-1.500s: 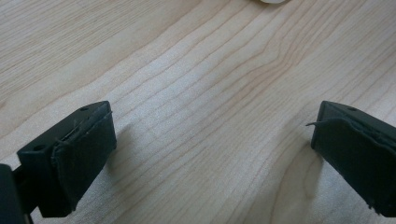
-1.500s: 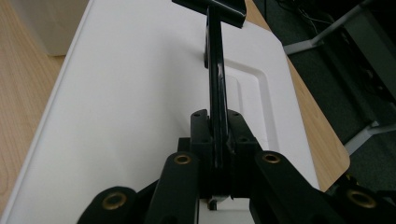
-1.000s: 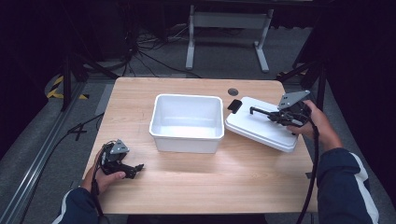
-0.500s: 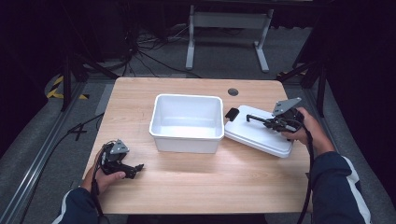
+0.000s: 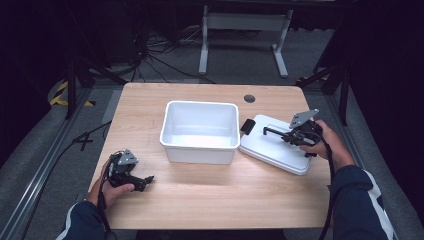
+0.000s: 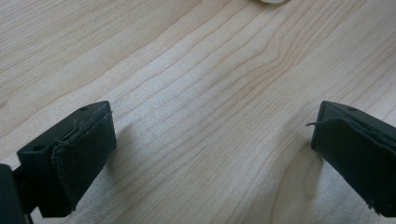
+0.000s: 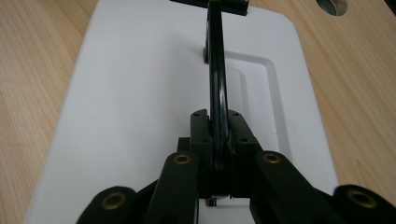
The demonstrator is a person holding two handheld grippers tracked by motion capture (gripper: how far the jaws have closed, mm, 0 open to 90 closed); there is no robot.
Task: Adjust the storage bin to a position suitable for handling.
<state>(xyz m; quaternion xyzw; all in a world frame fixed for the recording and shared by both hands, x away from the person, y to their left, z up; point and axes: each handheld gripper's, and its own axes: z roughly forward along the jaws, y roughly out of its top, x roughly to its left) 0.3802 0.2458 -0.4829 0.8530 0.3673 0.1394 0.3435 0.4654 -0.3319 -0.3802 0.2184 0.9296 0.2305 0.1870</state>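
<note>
My right gripper (image 5: pixel 292 136) is pinched tight on the thin black handle (image 7: pixel 217 70) of the white lid (image 5: pixel 272 145). In the right gripper view the handle stands up on its edge between my jaws and runs straight away from me, down the middle of the lid. The lid lies flat on the wooden table (image 5: pixel 210 200), with its near corner just beside the right wall of the white tub (image 5: pixel 200 131). So from my right gripper the tub is to the left, and the lid's long side points slanted toward it. I think the lid belongs on the tub, so it would have to go up and left. My right hand is much nearer to it. My left gripper (image 5: pixel 135 180) rests low at the table's near left side, well apart from the tub, with its jaws spread wide over bare wood.
</note>
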